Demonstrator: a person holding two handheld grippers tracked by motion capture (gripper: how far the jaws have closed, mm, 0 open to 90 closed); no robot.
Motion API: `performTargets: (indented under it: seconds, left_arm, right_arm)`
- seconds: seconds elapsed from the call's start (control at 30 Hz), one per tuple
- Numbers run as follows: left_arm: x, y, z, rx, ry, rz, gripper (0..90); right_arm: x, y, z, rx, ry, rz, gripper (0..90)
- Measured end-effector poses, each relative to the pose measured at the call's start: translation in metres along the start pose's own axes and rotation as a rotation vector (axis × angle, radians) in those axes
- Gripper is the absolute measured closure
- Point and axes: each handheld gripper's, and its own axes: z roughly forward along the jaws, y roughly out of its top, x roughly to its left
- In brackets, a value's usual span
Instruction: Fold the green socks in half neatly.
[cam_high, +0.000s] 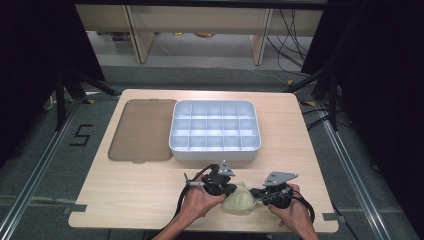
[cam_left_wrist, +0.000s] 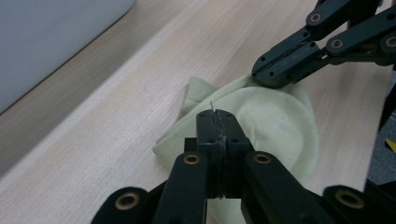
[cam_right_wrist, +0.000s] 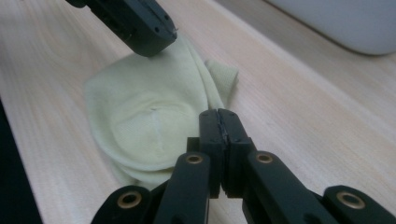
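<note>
A pale yellow-green cloth lies bunched on the wooden table near its front edge, between my two grippers. My left gripper is shut, its tips at the cloth's left side; its own view shows the jaws pressed together over the cloth. My right gripper is also shut, with its tips at the edge of the cloth. Each gripper's tip touches the fabric in the other's view: right gripper, left gripper. Whether fabric is pinched between either pair of jaws is not visible.
A white tray with several empty compartments stands at the middle of the table, behind the grippers. A flat translucent brown lid lies to its left. The tray's wall is near both grippers. A hand holds each gripper.
</note>
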Motion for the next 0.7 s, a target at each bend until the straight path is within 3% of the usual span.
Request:
performTargets:
  seconds: [0.1,0.13,0.3,0.47,0.53,0.6,0.7]
  left_arm:
    - [0.002,-0.001,0.005,0.025,0.001,-0.001,88.5]
    - [0.003,-0.003,0.007,0.034,0.003,0.001,88.5]
    - [0.005,-0.013,0.008,0.050,-0.005,-0.006,88.6]
    - [0.006,-0.015,0.006,0.047,0.003,-0.016,88.5]
    - [0.005,-0.016,0.006,0.048,0.004,-0.015,88.6]
    - [0.006,-0.016,0.006,0.049,0.006,-0.015,88.8]
    - [0.006,-0.017,0.007,0.046,0.004,-0.016,88.9]
  right_arm:
    - [-0.003,-0.002,0.006,0.001,-0.003,0.004,89.6]
    - [-0.004,-0.003,0.007,-0.003,0.011,0.031,89.7]
    - [-0.006,-0.001,0.005,0.008,0.009,0.009,88.9]
    - [0.006,0.009,-0.009,-0.048,0.004,-0.021,88.3]
    - [0.016,0.009,-0.011,-0.060,0.038,-0.036,88.3]
    - [0.024,0.003,-0.009,-0.022,0.080,-0.031,88.3]
    - [0.025,-0.003,-0.006,0.006,0.082,-0.031,88.3]
